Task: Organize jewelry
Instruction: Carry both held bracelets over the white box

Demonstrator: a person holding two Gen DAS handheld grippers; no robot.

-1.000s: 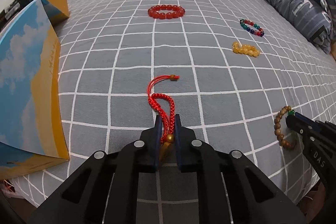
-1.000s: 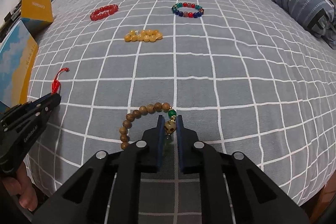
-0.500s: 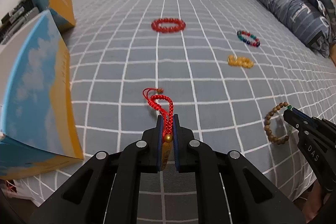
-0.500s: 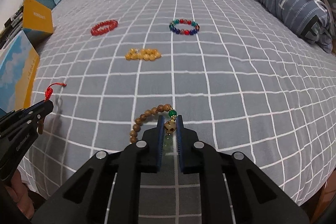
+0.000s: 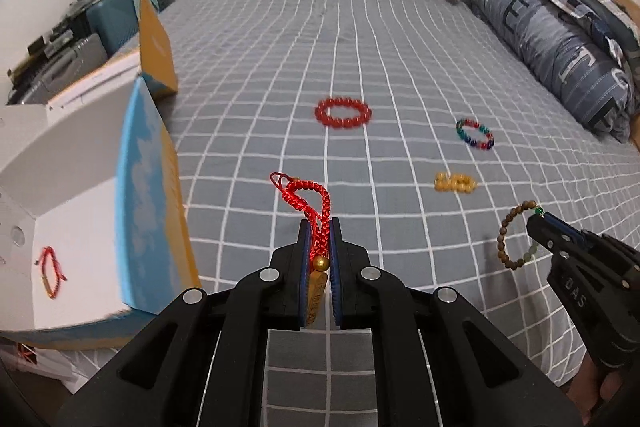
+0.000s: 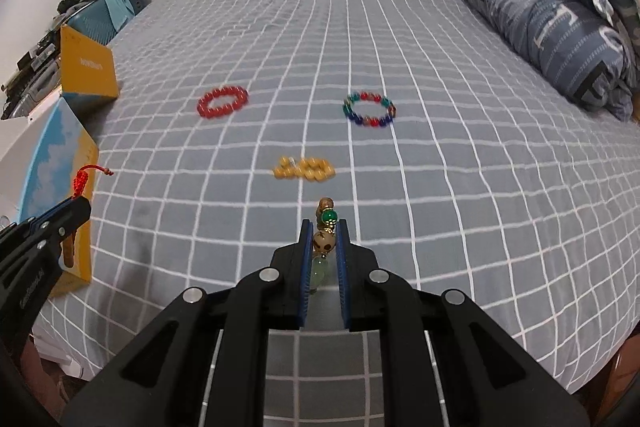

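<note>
Above a grey checked bed, the left gripper clamps a red braided cord bracelet, lifted off the cover. An open box stands at left with a red string bracelet inside; a red bead bracelet, multicoloured bracelet and yellow bead bracelet lie ahead.

From the right wrist, the right gripper pinches a wooden bead bracelet by its pale bead. Blue pillows line the bed's right edge.
</note>
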